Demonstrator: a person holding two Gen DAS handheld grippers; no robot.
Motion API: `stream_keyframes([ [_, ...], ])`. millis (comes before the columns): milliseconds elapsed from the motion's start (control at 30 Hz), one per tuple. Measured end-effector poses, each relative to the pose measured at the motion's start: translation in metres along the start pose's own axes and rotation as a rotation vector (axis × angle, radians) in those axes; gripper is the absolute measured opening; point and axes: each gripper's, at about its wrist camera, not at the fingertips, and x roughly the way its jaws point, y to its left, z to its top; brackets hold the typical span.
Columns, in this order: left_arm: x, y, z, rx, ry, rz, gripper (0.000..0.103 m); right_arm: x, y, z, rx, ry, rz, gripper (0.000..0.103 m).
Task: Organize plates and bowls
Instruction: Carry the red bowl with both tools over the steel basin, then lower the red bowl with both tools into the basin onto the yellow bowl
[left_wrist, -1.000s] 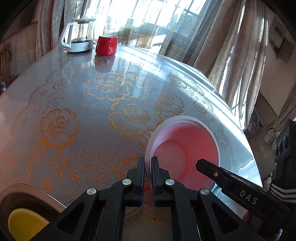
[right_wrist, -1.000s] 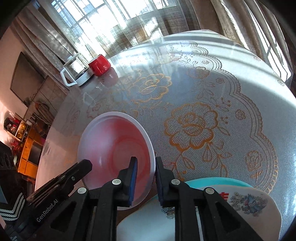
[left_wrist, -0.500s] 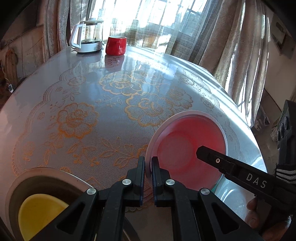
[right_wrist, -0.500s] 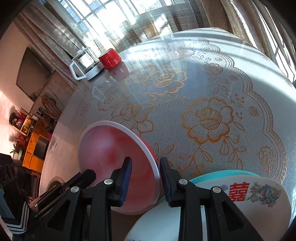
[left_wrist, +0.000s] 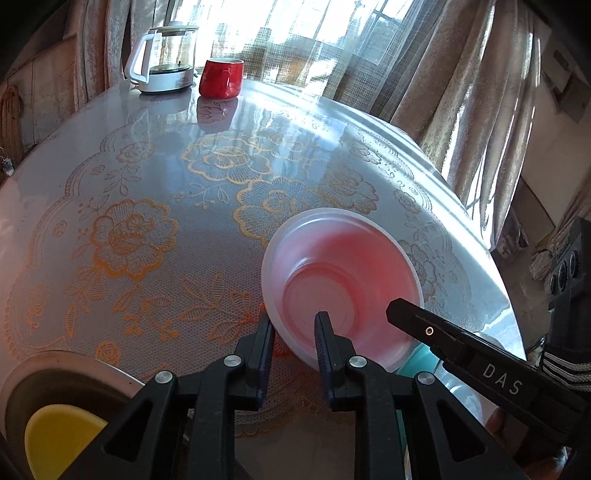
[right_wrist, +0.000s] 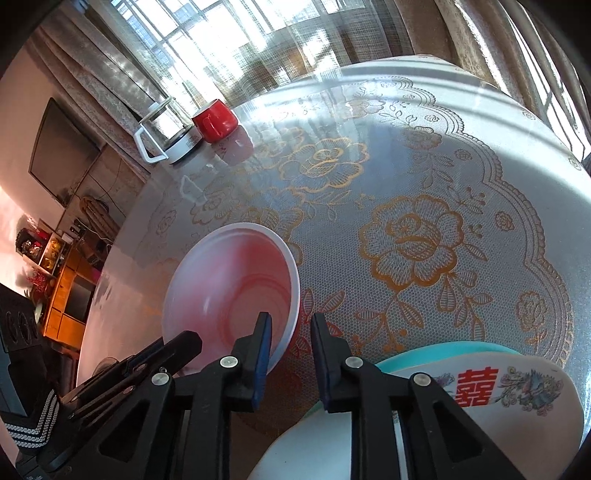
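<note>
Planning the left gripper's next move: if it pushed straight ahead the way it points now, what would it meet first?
Most likely the pink bowl: its near rim sits between the open fingers of the left gripper. Beyond it lies the table, though depth is hard to judge.

A home dining room — round table (left_wrist: 155, 192) under a lace cloth, glass kettle (left_wrist: 162, 59), red mug (left_wrist: 221, 78), curtained windows (right_wrist: 236, 40), a wall-mounted television (right_wrist: 59, 147).

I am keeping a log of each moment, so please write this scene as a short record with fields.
bowl: pink bowl tilted, rim between the left fingers
left gripper: open, straddling the bowl's near rim
right gripper: open, one finger inside the bowl
beside: white plate with red character on a teal plate
far edge: red mug, glass kettle
</note>
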Motion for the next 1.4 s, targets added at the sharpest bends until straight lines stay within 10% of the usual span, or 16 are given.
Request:
stream_keyframes([
  [600, -0.082, -0.002, -0.041, 0.085, -0.214, 0.046, 0.018, -0.047, 0.027, -0.036, -0.085, -0.08, 0.075, 0.012],
  [1400, -0.15, 0.038, -0.104, 0.058, -0.303, 0.074, 0.018, -0.067, 0.078, -0.096, -0.153, -0.093, 0.183, 0.012],
])
